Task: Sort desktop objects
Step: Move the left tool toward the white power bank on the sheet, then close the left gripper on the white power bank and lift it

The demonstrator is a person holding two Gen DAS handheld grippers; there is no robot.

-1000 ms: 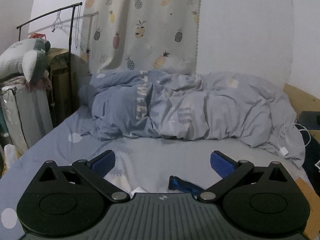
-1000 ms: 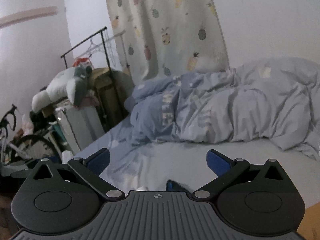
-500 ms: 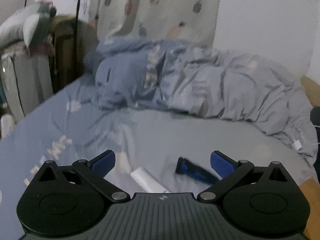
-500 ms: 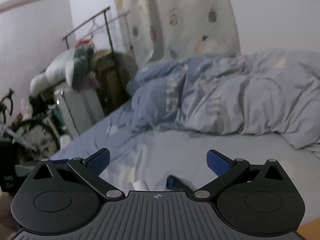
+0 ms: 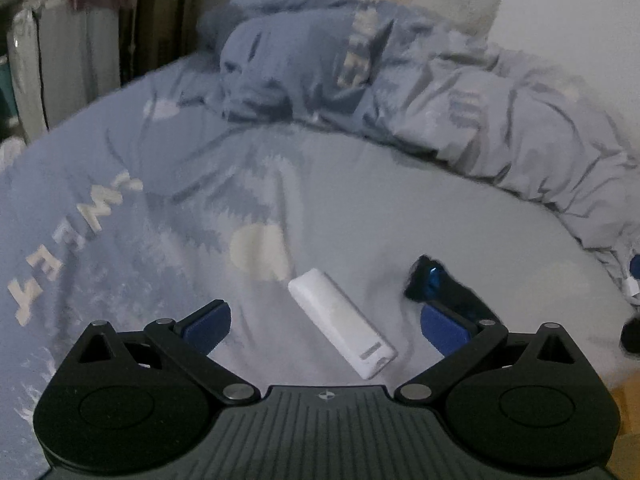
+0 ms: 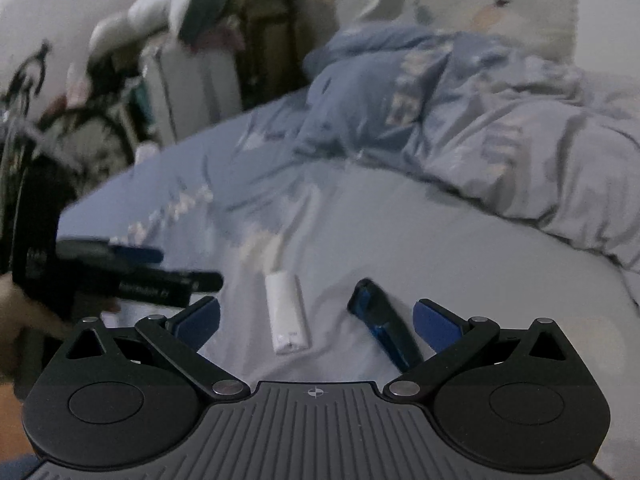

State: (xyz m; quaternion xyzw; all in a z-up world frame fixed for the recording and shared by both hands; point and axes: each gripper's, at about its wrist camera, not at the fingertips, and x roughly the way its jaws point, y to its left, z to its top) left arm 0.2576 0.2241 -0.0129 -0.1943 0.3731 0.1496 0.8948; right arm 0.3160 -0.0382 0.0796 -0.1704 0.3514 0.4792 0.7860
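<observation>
A: What is lying on the bed sheet [image 5: 360, 208] right now?

B: Two small things are resting side by side on the pale blue fabric. A white rectangular device [image 5: 342, 322] is lying flat at a slant, and a dark blue and black object [image 5: 434, 282] is sitting to its right, apart from it. That second one is blurring in both views, so I am only guessing it may be a stapler or a clip.

A: And the left gripper [image 5: 326, 322]?

B: It is hovering low over the sheet with its blue pads spread wide and nothing between them. The white device is showing in the gap between the fingers, and the dark object is sitting just beyond the right-hand pad.

A: Is the right gripper [image 6: 316, 316] doing the same?

B: Its fingers are likewise standing wide apart and gripping nothing. From its camera the white device [image 6: 288, 316] and the dark object [image 6: 384, 328] are both lying between the pads, and a white cord [image 6: 288, 232] is running away from the device's far end. The left gripper [image 6: 156, 270] is reaching in from the left edge there.

A: What is behind them?

B: A crumpled blue-grey duvet [image 5: 420, 92] is piling up along the far side of the bed.
</observation>
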